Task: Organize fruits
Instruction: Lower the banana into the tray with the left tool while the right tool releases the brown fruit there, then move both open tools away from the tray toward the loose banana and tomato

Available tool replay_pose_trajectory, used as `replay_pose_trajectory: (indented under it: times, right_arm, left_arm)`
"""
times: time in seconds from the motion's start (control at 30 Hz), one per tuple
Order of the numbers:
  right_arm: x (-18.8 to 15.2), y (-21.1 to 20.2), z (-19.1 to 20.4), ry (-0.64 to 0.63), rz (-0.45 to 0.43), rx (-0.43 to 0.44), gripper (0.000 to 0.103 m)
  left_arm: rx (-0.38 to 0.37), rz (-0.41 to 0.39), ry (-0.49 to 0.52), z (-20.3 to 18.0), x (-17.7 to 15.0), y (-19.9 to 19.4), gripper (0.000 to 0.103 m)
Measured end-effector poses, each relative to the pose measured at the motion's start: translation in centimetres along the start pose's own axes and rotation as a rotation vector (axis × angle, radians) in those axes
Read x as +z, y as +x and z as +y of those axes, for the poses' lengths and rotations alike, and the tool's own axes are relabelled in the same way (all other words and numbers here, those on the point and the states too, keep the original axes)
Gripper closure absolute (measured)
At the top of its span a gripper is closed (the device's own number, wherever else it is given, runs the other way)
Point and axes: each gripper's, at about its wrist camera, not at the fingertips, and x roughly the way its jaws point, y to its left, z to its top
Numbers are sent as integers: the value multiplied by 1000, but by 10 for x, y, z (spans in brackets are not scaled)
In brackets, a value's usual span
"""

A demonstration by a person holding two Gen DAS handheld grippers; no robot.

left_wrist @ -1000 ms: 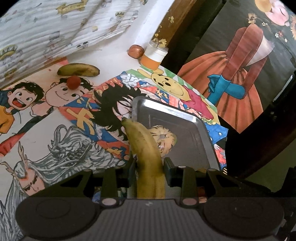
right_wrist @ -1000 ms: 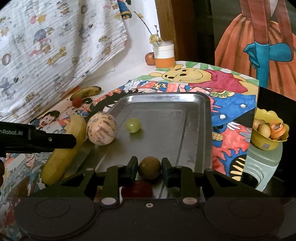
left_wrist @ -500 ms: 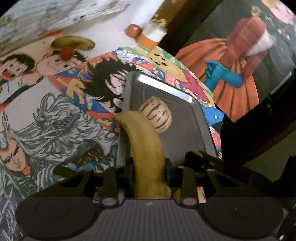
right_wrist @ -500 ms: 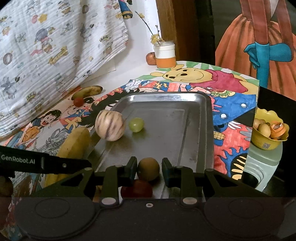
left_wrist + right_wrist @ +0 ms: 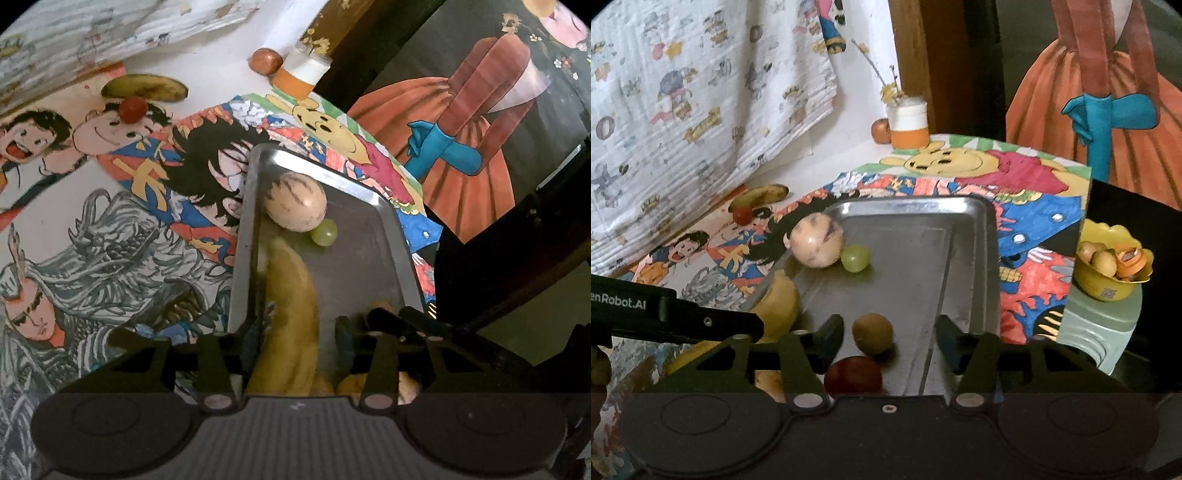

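On the metal tray (image 5: 960, 258), near-left edge, the banana (image 5: 291, 314) now lies loose as the left gripper (image 5: 295, 328) opens around it. The brown fruit (image 5: 873, 332) also sits released between the right gripper's (image 5: 886, 336) spreading fingers. Both were pinched a second ago, so two more fruits look delivered; another banana (image 5: 761, 195) and a small red fruit (image 5: 741, 215) wait far left.

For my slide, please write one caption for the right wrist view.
Right tool opening around a brown fruit on the metal tray.
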Motion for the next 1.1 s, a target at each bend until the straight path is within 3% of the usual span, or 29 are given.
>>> replay_pose_trajectory:
  times: [0.23, 0.5, 0.6, 0.83, 1.1]
  right_arm:
    - [-1, -28, 6, 16, -65, -27, 24]
    - [-8, -60, 21, 22, -120, -57, 3]
    - [-13, -71, 29, 22, -134, -68, 1]
    - [-26, -92, 51, 33, -123, -99, 1]
    - [-47, -103, 76, 18, -37, -133, 1]
  left_arm:
    - [-7, -64, 29, -9, -1, -24, 32]
    - [45, -155, 83, -7, -11, -57, 8]
    - [63, -187, 101, -4, -15, -69, 0]
    - [125, -224, 163, 5, -30, -93, 0]
    - [201, -221, 238, 21, -48, -111, 0]
